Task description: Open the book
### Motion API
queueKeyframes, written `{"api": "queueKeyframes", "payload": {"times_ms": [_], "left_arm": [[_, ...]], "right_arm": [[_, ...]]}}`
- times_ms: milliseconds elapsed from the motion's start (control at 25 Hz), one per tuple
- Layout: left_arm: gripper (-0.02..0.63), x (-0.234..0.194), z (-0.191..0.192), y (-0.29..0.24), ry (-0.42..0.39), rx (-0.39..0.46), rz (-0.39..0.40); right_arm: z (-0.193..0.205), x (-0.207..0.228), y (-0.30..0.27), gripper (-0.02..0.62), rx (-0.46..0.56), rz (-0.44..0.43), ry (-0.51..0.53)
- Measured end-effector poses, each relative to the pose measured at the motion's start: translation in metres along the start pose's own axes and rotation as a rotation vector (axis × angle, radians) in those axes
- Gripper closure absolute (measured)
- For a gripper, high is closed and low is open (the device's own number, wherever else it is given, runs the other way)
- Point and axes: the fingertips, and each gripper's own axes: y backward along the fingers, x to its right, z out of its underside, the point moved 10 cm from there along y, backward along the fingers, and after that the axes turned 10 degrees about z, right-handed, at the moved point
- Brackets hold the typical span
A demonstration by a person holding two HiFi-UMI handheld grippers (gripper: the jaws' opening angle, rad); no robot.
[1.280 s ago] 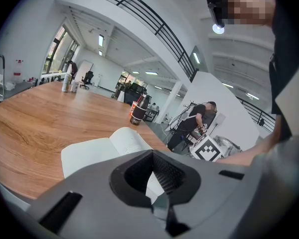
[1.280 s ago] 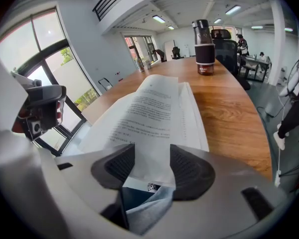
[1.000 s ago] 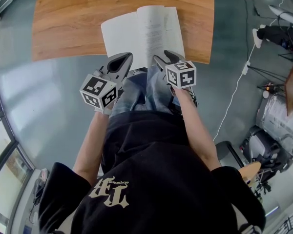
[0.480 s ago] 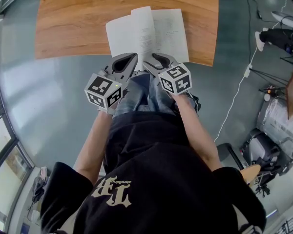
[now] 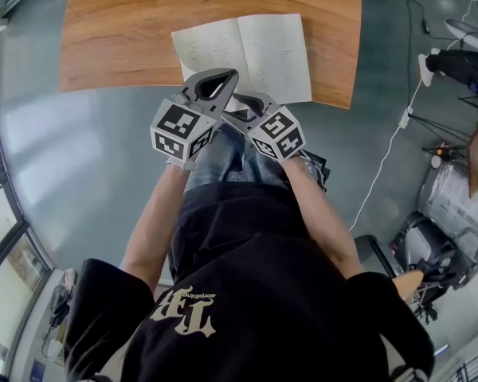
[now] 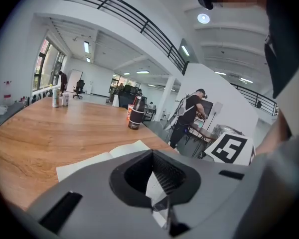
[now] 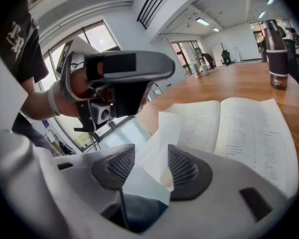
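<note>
book (image 5: pixel 247 50) open flat | just ahead of left gripper (image 5: pixel 227 76), right gripper (image 5: pixel 243 103)

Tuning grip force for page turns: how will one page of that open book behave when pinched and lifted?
Likely floppy: the page corner between the jaws of the right gripper curves upward. Probably light and easy to tear: thin single sheet. The book lies flat open, so it probably won't drag along.

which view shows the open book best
The head view: the book lies open and flat, nearly whole. The right gripper view shows both pages close but slanted and partly cut off; the left gripper view shows only a strip of it.
</note>
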Motion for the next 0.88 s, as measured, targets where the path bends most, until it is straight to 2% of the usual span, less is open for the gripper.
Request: {"api": "queueKeyframes", "payload": {"times_ms": [160,360,560,880], "left_arm": [[0.601,-0.007,0.005,-0.006,0.012,-0.028,-0.015],[0.601,-0.014,0.023,-0.011,0.052,-0.061,-0.025],[0.601,-0.014,0.039,-0.010,0.086,-0.085,-0.028],[0.601,-0.012,0.039,-0.009,0.088,-0.074,-0.027]], "right_arm": [[0.003,-0.009,-0.003,0.400,-0.022,-0.048,0.041],[0.009,-0.004,-0.003,0.400,-0.056,-0.030,0.052],[0.015,0.018,0.005,0.400,-0.081,0.050,0.022],[0.025,0.069,0.038,0.400,-0.093,0.213,-0.017]]}}
